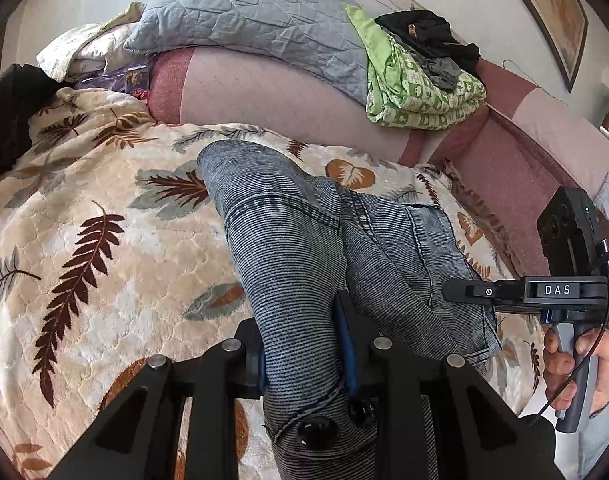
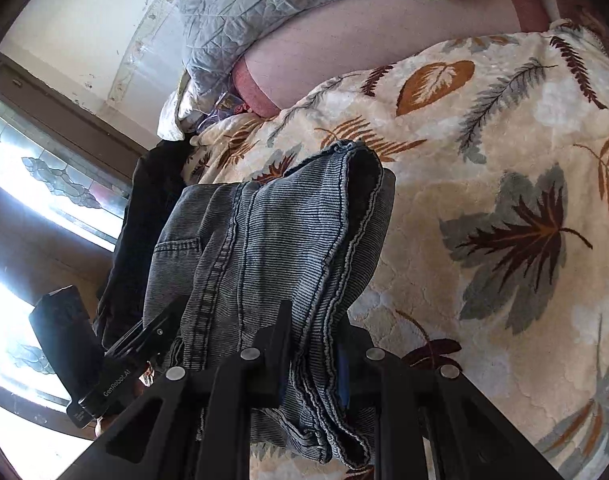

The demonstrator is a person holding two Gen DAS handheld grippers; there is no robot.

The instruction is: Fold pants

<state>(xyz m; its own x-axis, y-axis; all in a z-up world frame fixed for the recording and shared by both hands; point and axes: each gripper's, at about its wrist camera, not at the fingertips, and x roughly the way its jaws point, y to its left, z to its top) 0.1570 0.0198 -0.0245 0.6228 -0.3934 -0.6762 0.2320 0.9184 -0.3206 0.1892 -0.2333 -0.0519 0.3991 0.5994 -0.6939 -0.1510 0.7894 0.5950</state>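
Grey-blue denim pants [image 1: 296,240] are held up over a leaf-patterned blanket [image 1: 104,240]. My left gripper [image 1: 304,360] is shut on the waistband end, with the button just below its fingers. My right gripper [image 2: 312,376] is shut on the bunched hem end of the pants [image 2: 272,240], which hang from it above the blanket [image 2: 504,160]. The right gripper's body also shows at the right edge of the left wrist view [image 1: 544,292]. The left gripper's body shows at the lower left of the right wrist view [image 2: 84,360].
A grey quilted pillow [image 1: 256,20] and a green patterned cloth with dark clothes on it [image 1: 420,76] lie at the back on a pink sofa back [image 1: 264,96]. A dark garment [image 2: 152,208] lies at the blanket's edge. A window [image 2: 44,184] is on the left.
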